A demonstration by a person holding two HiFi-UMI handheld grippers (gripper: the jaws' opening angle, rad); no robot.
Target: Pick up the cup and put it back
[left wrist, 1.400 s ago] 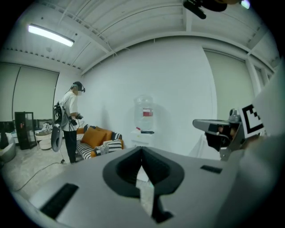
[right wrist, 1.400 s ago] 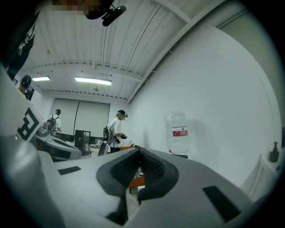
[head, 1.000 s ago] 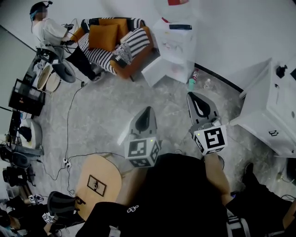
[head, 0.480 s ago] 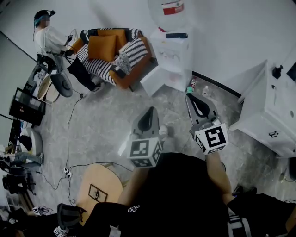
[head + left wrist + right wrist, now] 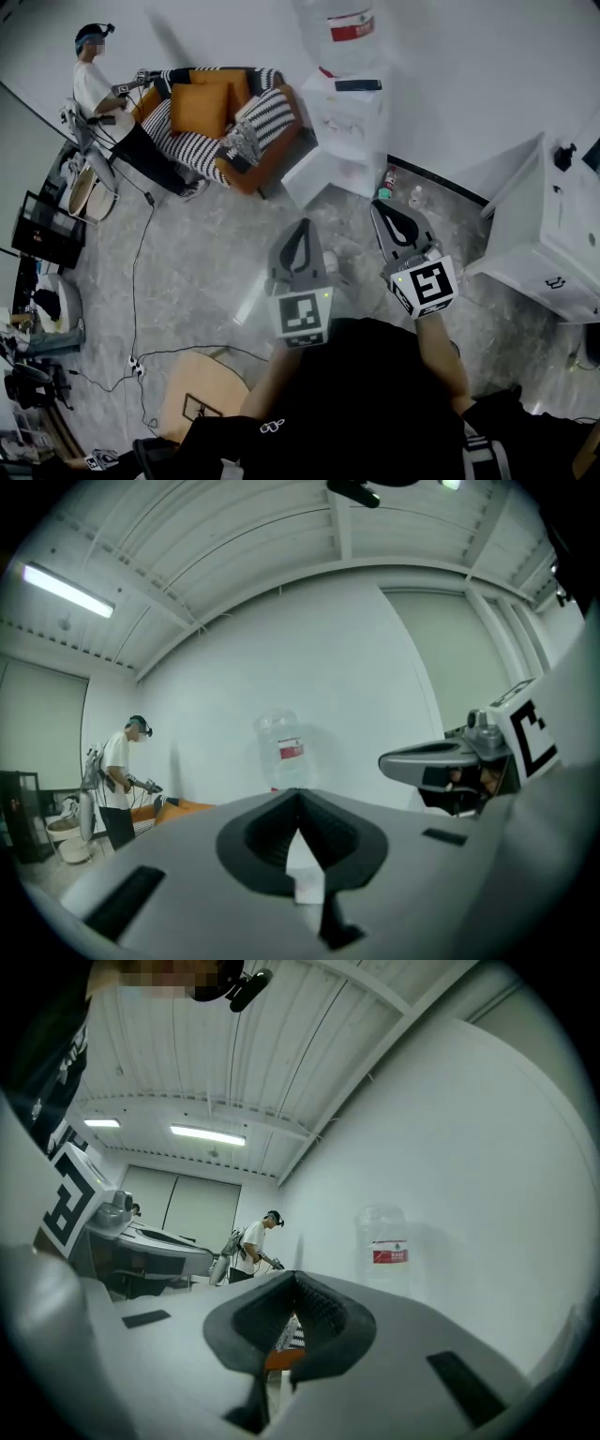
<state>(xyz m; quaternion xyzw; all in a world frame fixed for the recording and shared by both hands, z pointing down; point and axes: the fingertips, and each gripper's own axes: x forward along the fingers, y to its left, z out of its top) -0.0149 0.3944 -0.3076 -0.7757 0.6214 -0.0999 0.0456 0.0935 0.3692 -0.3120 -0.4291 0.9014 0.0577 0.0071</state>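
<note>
Left gripper [image 5: 301, 226] and right gripper [image 5: 379, 207] both clenched and empty, held side by side above the floor [image 5: 202, 258], pointing toward the water dispenser [image 5: 345, 117]; the cup cannot be made out in any view

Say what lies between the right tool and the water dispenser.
In the head view, bare floor and one small bottle separate the right tool from the dispenser.

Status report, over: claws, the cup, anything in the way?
Both shut, empty: left claw, right claw. No cup in any view. Water dispenser ahead; cable across floor at left.
</note>
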